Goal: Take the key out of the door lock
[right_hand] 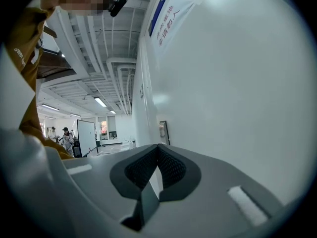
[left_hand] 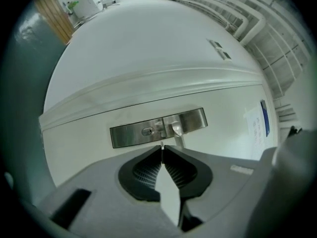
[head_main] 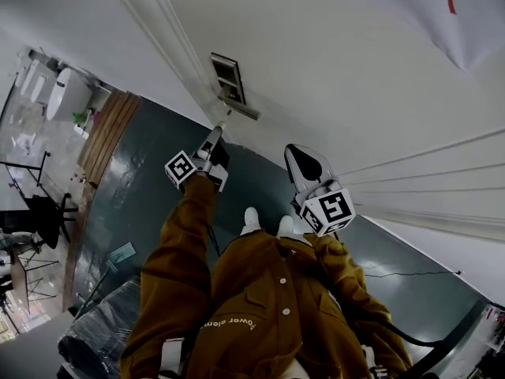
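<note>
Your left gripper (left_hand: 162, 150) is clenched on the key (left_hand: 162, 145). In the left gripper view the jaws stand almost together, and only a thin metal sliver of the key pokes out past the fingertips. That sliver is out of the lock. It sits just below the lower edge of the lock plate (left_hand: 158, 128), with the keyhole (left_hand: 147, 131) at about 11 o'clock from it and showing bare. The handle (left_hand: 177, 129) is on the plate at about 1 o'clock from the key tip. The plate lies across the white door (left_hand: 148, 58), and a paper notice (left_hand: 257, 124) hangs at the plate's 3 o'clock.

In the head view your left gripper (head_main: 218, 129) reaches out on your brown sleeve (head_main: 185, 235) toward the lock plate (head_main: 229, 80), which is at its 12 o'clock and near. From this view you cannot tell whether there is a gap between them.

Your right gripper (head_main: 298, 153) hovers at about 4 o'clock from the left one, apart from it and close to the door (head_main: 339, 69). In the right gripper view its jaws (right_hand: 158, 147) are closed tip to tip on nothing. The door runs along their right side, with the notice (right_hand: 168, 19) at 12 o'clock and the lock plate (right_hand: 163, 130) small just above the fingertips. The dark floor (head_main: 142, 172) lies below both grippers.
</note>
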The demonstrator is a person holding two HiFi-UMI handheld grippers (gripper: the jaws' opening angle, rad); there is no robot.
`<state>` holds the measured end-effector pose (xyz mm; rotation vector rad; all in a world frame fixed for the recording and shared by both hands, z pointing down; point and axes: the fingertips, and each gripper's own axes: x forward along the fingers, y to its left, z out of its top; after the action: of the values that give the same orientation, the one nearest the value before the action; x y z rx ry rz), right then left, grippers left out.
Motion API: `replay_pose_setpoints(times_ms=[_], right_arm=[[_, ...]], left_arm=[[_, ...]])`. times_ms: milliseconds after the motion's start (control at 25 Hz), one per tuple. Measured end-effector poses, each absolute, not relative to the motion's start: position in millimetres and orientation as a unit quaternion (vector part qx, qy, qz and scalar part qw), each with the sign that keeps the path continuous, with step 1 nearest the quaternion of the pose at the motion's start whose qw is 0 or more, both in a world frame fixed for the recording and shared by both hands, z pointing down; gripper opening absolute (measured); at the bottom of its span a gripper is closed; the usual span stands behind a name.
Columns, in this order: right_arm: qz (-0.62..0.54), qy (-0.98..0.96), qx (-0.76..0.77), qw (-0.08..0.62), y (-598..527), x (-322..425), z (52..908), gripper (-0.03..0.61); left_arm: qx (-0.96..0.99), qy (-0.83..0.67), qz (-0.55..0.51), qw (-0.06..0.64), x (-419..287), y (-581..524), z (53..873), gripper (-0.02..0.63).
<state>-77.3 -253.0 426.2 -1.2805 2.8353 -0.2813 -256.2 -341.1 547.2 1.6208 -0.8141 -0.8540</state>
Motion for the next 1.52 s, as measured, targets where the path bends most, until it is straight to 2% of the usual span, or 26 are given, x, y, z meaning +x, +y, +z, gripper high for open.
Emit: replay_pose_setpoints(times_ms=[200, 600, 720, 880, 1520], right_arm=[[-0.089, 0.916, -0.392, 0.005, -248, -88, 427, 0.006], [-0.076, 0.919, -0.386, -0.001, -246, -83, 425, 0.006], [-0.071, 0.918, -0.390, -0.001, -243, -76, 422, 0.006], [-0.086, 0.918, -0.386, -0.007, -238, -70, 419, 0.005], [-0.082, 0.919, -0.386, 0.001, -229, -61, 409, 0.005]], left_arm=[[0.738, -0.359, -0.297, 0.488, -238, -280, 513, 0.020], [0.876, -0.444, -0.047, 0.181, -183, -205, 429, 0.021], [0.882, -0.457, 0.005, 0.117, -163, -194, 411, 0.021], [0.879, -0.469, 0.029, 0.084, -145, -192, 398, 0.021], [0.880, -0.464, 0.047, 0.090, -127, -194, 406, 0.021]])
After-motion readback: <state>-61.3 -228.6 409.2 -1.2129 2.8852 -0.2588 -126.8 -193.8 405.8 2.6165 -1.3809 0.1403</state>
